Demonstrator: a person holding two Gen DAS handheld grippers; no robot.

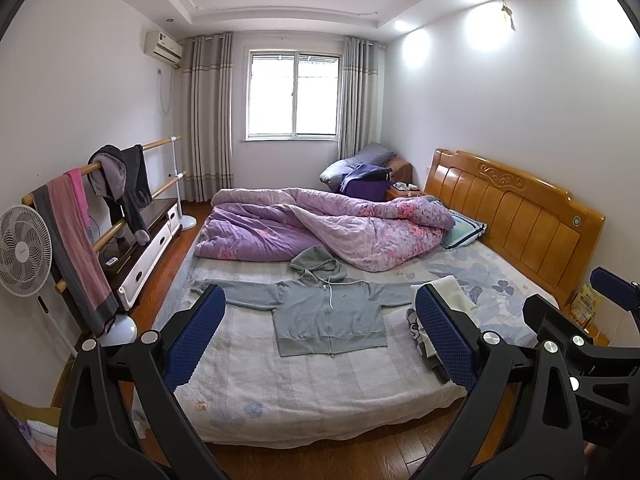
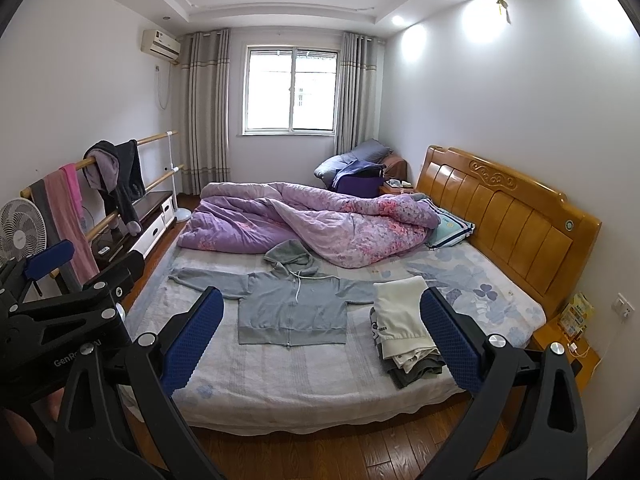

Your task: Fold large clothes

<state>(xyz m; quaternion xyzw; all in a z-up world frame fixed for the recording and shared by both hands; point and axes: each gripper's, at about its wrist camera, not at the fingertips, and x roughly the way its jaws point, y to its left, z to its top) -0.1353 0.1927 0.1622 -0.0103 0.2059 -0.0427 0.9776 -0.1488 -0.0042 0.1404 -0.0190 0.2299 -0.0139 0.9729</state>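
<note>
A grey zip-up hoodie [image 1: 328, 316] [image 2: 292, 312] lies flat on the bed, front up, with sleeves spread to both sides and the hood toward the duvet. My left gripper [image 1: 319, 290] hovers in front of the bed's near edge, open and empty. Beside it, my right gripper [image 2: 320, 292] is likewise open and empty, apart from the hoodie. A pile of folded clothes [image 2: 404, 320] topped by a cream garment sits to the right of the hoodie. In the left wrist view a blue finger pad [image 1: 440, 332] partly hides that pile [image 1: 452, 292].
The bed sheet [image 2: 300, 380] is pale and floral. A purple duvet [image 2: 304, 220] is bunched at the far side, below the wooden headboard [image 2: 508, 216]. On the left stand a clothes rack [image 1: 116, 184], a fan [image 1: 24, 250] and a low cabinet [image 1: 148, 240]. A nightstand [image 2: 568, 344] is at right.
</note>
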